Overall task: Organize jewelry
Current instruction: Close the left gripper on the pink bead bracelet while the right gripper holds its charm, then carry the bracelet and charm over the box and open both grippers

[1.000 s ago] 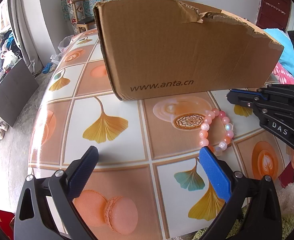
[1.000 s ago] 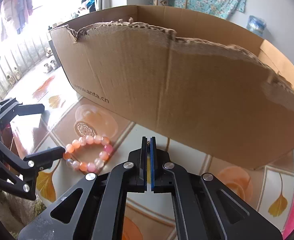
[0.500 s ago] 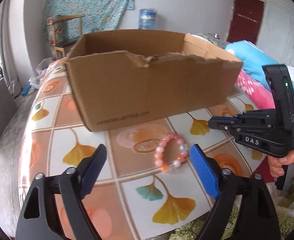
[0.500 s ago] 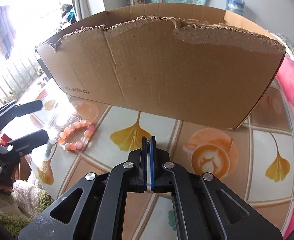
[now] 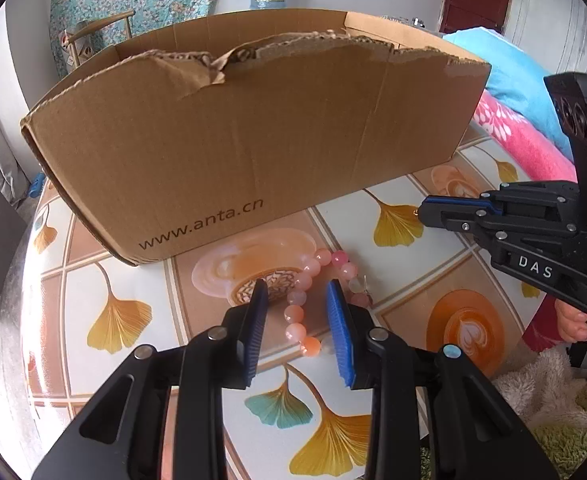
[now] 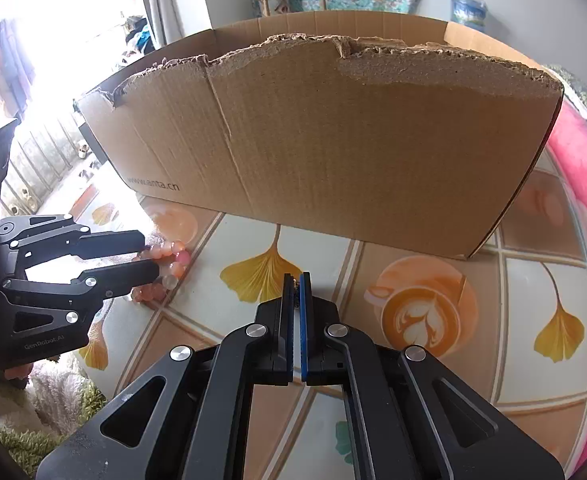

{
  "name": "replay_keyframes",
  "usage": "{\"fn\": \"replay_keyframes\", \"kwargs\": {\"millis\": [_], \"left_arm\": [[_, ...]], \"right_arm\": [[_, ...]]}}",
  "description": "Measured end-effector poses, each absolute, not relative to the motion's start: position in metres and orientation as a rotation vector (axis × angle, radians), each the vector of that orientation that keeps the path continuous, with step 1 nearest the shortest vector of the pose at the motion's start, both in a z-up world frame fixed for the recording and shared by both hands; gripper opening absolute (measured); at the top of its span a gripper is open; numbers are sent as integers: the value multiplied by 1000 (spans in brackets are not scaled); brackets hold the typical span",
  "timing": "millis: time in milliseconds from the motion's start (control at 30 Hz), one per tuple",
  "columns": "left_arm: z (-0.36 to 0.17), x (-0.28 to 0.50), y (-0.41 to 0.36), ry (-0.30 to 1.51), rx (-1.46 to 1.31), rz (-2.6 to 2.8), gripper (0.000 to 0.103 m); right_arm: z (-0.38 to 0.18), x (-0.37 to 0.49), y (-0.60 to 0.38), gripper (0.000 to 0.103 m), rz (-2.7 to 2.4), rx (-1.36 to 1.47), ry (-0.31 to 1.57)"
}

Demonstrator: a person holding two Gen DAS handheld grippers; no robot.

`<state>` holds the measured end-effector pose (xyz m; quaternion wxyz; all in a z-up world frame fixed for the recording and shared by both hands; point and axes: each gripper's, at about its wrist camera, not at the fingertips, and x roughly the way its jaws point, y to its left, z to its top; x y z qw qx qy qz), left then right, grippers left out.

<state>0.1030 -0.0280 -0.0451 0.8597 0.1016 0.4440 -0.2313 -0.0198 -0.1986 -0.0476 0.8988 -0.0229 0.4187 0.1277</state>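
Fingers of the left gripper are closing, with one side of the bead bracelet between them; the pads do not yet press on the beads. Fingers of the right gripper are pressed together; a small dark bit shows at their tips, but what it is cannot be told.

Bracelet lies flat on the tabletop, just in front of the cardboard box, near the box's printed corner. Right gripper hovers in front of the box too, further along its front wall from the bracelet.

Handling, judged: light; beads hard, smooth and round, likely slippery between flat pads. The strand is limp, so the loop will sag once lifted. Best hold is across the strand, pinching one or two beads squarely, as the left fingers are set now.

Views: the left wrist view shows the bead strand running between the pads, and a small clear charm on the far side of the loop. The right wrist view shows the left fingers from the side, low over the tabletop with beads around their tips, and more of the box's torn top edge.
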Motion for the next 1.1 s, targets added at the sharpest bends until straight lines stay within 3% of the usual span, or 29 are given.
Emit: {"fn": "replay_keyframes", "kwargs": {"millis": [67, 167, 533, 900, 1100], "left_arm": [[-46, 103, -33, 929, 233, -474, 29], [-47, 104, -37, 916, 246, -471, 10], [-18, 95, -29, 847, 202, -515, 9], [94, 85, -10, 612, 164, -647, 9], [141, 118, -4, 519, 111, -660, 9]], "right_arm": [[-48, -20, -199, 0, 260, -49, 864], [-49, -21, -199, 0, 252, -47, 861], [-14, -38, -206, 0, 209, -22, 804], [54, -56, -198, 0, 251, -34, 633], [97, -44, -205, 0, 303, -15, 505]]}}
